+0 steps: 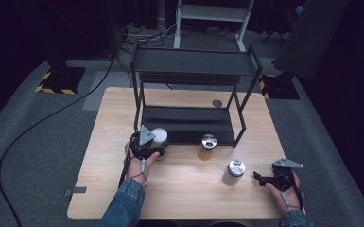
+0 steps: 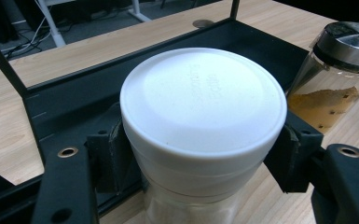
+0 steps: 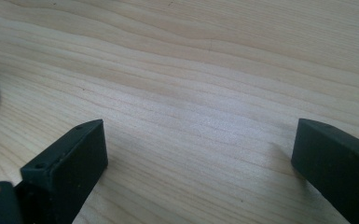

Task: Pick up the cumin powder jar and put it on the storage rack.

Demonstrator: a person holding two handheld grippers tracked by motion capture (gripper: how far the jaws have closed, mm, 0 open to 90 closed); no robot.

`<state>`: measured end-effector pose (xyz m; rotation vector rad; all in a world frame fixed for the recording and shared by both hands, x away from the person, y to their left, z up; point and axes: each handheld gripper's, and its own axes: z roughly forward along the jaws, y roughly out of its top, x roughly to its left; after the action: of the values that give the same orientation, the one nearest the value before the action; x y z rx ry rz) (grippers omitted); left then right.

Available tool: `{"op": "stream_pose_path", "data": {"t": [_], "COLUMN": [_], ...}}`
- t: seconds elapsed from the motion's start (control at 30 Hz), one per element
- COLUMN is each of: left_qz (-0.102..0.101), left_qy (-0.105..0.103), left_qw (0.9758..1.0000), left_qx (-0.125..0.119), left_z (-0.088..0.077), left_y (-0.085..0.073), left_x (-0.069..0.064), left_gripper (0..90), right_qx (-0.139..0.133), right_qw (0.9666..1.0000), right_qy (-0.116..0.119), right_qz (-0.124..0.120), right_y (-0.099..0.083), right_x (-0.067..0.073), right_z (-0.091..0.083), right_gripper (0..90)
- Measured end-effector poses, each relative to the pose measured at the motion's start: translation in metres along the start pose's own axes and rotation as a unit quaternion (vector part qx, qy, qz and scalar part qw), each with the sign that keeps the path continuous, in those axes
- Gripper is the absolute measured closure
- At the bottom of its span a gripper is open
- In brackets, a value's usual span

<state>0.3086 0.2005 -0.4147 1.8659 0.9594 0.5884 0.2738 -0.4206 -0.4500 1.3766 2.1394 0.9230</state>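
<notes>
- The place looks like a lab or recording studio, not a home.
- A lone wooden table (image 1: 123, 198) stands on grey carpet (image 1: 38, 142) amid dark surroundings.
- Black cables (image 1: 28, 127) trail across the floor.
- Stand bases with yellow-black hazard tape (image 1: 54, 87) flank the table.
- A white metal frame (image 1: 208, 19) stands behind.

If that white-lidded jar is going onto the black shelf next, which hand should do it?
Probably the left. The left gripper is already shut on the jar right at the shelf edge, while the right gripper is open over bare table.
</notes>
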Motion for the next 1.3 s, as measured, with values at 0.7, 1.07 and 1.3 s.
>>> {"op": "stream_pose_path", "data": {"t": [0.7,1.07,1.3], "left_qz": [0.004,-0.015,-0.03], "left_qy": [-0.005,-0.007,0.004], "left_qw": [0.9999,0.9998,0.9995], "left_qx": [-0.011,-0.014,-0.012], "left_z": [-0.014,-0.003,0.007], "left_y": [0.036,0.052,0.055], "left_x": [0.002,0.017,0.021], "left_gripper": [33.3,33.3,33.3], "right_qx": [0.0,0.0,0.0], "right_qw": [1.0,1.0,1.0], "right_qy": [0.0,0.0,0.0], "right_qz": [0.0,0.0,0.0], "right_y": [0.0,0.0,0.0], "right_x": [0.0,0.0,0.0], "right_z": [0.0,0.0,0.0], "right_gripper": [3.1,3.1,3.1]}}
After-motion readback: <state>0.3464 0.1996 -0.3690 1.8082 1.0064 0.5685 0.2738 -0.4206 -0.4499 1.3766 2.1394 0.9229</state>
